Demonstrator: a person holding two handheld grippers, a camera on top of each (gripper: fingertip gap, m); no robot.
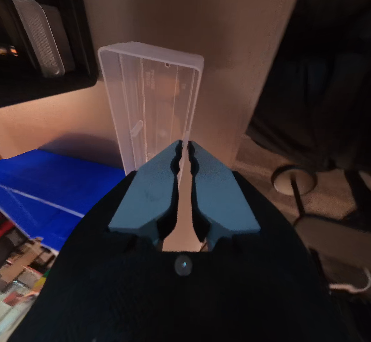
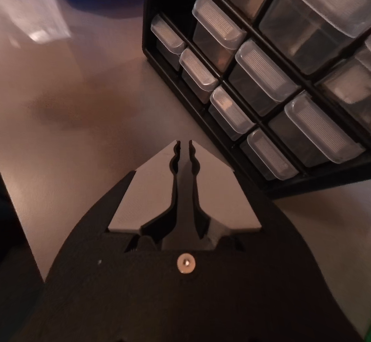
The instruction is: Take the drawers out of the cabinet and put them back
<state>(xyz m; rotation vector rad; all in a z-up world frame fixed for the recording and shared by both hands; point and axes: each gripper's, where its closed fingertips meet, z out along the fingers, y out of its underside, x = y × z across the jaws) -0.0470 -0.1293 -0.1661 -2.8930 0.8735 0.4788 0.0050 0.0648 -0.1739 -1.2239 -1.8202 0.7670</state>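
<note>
Closest in the left wrist view, the left hand-held gripper (image 1: 184, 145) has its blue fingers (image 1: 152, 187) nearly together, clamped on the thin side wall of a clear drawer (image 1: 152, 91). That drawer runs away from the fingertips, out of the cabinet, with its open side facing the camera, above the pale bench (image 1: 50, 123). Left of the hand-held gripper lies a blue box (image 1: 50, 181). Farther off and up to the left stands the black cabinet (image 1: 80, 30), with one ribbed drawer front showing in it. To the right, beyond the bench edge, are a dark chair base and floor, blurred.

The right hand-held gripper (image 2: 184, 145) has its grey fingers (image 2: 152, 191) drawn close with a narrow slit between the tips and nothing in them, above bare bench (image 2: 80, 151). Ahead and to its right stands the cabinet (image 2: 154, 30), tilted in this view, its clear drawers (image 2: 263, 83) seated in their slots. Far ahead to the left is a blurred clear shape; I cannot tell what it is.
</note>
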